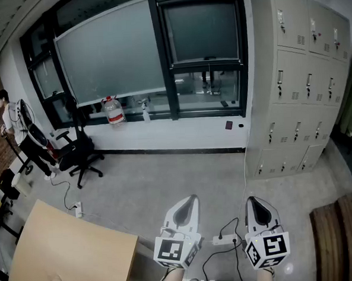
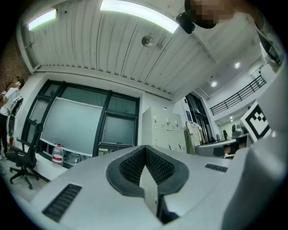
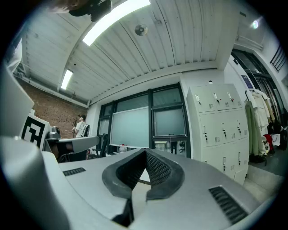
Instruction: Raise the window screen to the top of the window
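Observation:
The window fills the far wall. Its narrow right pane has a grey screen [image 1: 202, 31] over the upper half, bottom bar at mid-height, with clear glass below. A wide grey screen [image 1: 111, 52] covers the left pane. Both grippers are low in the head view, far back from the window. My left gripper [image 1: 191, 199] and right gripper [image 1: 253, 201] point toward it, jaws together and nothing held. In the left gripper view its gripper [image 2: 145, 150] is shut, the narrow pane [image 2: 118, 130] far beyond. The right gripper [image 3: 145, 153] is shut too, with the narrow pane [image 3: 168, 122] ahead.
Grey lockers [image 1: 297, 82] stand right of the window. A water bottle [image 1: 113, 110] sits on the sill. A black office chair [image 1: 75, 152] and a person [image 1: 5, 114] are far left. A wooden table [image 1: 64, 256], a power strip with cables [image 1: 225, 239] and a wooden bench [image 1: 339, 234] are near me.

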A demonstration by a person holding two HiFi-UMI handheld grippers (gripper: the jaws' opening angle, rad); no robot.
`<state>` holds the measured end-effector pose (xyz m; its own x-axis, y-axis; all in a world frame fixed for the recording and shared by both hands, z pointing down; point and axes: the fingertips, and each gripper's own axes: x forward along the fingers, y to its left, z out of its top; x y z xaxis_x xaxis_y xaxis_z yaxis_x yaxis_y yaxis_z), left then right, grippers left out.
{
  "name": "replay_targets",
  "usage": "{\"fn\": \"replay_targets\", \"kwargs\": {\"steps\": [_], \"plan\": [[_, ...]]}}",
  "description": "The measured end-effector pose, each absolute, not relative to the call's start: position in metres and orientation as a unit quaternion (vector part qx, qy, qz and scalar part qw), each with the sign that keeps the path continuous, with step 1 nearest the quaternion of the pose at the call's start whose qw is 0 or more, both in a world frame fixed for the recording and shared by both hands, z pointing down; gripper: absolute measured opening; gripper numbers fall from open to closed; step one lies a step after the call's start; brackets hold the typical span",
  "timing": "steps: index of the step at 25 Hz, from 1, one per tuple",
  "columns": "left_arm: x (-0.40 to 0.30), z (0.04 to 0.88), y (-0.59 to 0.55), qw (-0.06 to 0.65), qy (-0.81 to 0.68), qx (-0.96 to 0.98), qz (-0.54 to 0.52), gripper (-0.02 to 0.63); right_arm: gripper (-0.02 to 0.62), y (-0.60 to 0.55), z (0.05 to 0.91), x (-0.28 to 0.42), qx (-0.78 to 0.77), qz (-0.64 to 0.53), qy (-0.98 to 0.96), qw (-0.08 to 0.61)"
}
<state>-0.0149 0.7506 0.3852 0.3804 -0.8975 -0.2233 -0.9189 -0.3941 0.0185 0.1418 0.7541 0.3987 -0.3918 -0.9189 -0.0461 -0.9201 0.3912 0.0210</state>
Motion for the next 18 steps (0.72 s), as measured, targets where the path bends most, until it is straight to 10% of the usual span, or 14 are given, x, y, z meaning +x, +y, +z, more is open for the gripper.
{"fn": "replay_targets", "kwargs": {"steps": [18], "plan": [[0.005,0.419,0.718,0.04,0.574,-0.814,0.072,0.003,0.006,0.712,0.437,0.157,-0.507,-0.021,0.862,0.024]]}}
